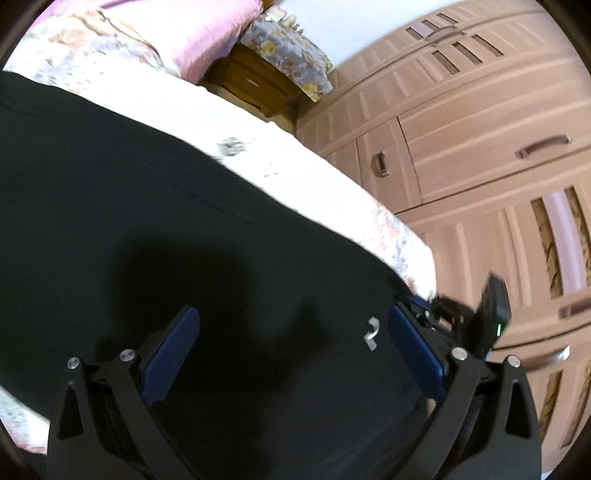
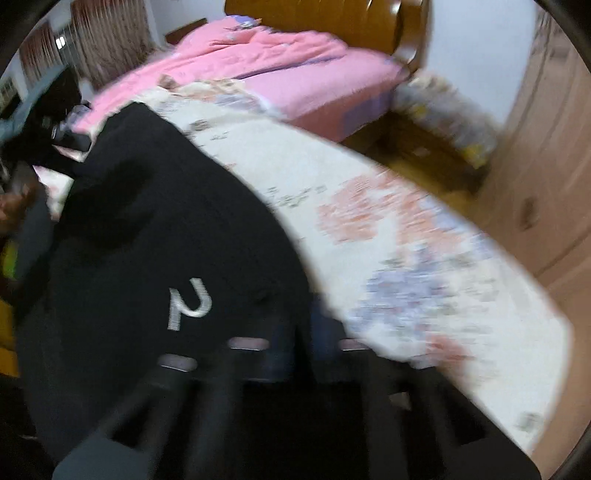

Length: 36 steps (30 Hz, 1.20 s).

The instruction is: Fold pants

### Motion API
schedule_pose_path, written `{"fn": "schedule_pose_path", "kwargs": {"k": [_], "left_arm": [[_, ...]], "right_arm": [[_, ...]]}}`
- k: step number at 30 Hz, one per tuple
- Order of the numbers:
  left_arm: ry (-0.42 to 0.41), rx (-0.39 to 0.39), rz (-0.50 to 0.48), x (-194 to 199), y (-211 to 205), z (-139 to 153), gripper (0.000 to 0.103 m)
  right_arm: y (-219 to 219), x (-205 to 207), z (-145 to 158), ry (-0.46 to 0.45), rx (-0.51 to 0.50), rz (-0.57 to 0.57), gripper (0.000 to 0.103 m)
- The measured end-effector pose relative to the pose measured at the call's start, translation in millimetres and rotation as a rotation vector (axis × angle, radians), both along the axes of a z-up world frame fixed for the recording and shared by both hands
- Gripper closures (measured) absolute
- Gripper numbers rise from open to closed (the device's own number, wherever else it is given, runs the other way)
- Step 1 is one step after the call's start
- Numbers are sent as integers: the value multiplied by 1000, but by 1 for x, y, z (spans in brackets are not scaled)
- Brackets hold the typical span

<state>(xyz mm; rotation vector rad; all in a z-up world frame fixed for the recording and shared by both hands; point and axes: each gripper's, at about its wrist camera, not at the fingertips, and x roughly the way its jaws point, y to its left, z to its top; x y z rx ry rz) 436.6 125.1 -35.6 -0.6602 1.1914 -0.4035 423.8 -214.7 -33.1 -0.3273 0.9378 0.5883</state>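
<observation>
Pants (image 1: pixel 155 206): one pair, black, spread flat on the bed (image 1: pixel 280 155) over the floral sheet; one small white logo (image 1: pixel 371 334) near the edge closest to you. In the right wrist view the same logo (image 2: pixel 188 302) sits just ahead of the tool.

Left gripper (image 1: pixel 295 343): fingers (image 1: pixel 173 350) spread wide, blue pads either side of bare cloth, nothing held. It hangs low over the fabric; contact cannot be confirmed.

Right gripper (image 2: pixel 295 354): view badly smeared. Cannot tell how far its fingers are apart or whether they have cloth. In the left wrist view it (image 1: pixel 447 314) shows at the pants' edge by the bed side.

Step in hand, as judged: taking hold of the near edge for the first fold.
- Lower your left fingers until one pad slides under the edge, then close on both layers, not the top one alone.
- Match the right grip at the same edge so the fold line stays straight.
- Lift only enough to clear the sheet; dragging will wrinkle the cloth and pull the sheet.

Count: pants 1, logo 1, grippers 2, pink pillow (image 1: pixel 207 33) 1, wardrobe (image 1: pixel 480 155) 1, nightstand (image 1: pixel 255 85) 1.
</observation>
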Motion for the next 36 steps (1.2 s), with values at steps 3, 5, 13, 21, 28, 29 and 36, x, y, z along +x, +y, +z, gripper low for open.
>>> {"fn": "schedule_pose_path", "kwargs": {"k": [3,5,13,21,28,29,36], "left_arm": [[30,-56,36,12,-12,-5,2],[52,-63,58,16,-17,-7,2],[95,-46,162,7,-12,-5,25],[-367,199,149,-146,1,79,88],[-439,312,87,-304,-10,11,64],[-402,295,88,-307,-9,-2,52],[-366,142,228,-339,32,-26,22]], "right_arm": [[7,-40,24,-112,4,15,93],[15,-75,37,-215,-20,23,93],[43,-180,52,-400,7,10,94],[35,-229,61,-435,121,-40,94],[25,-315,-1,-240,121,-124,23],[19,-327,-9,-210,154,-149,23],[-62,-382,-28,-79,603,-470,25]]}}
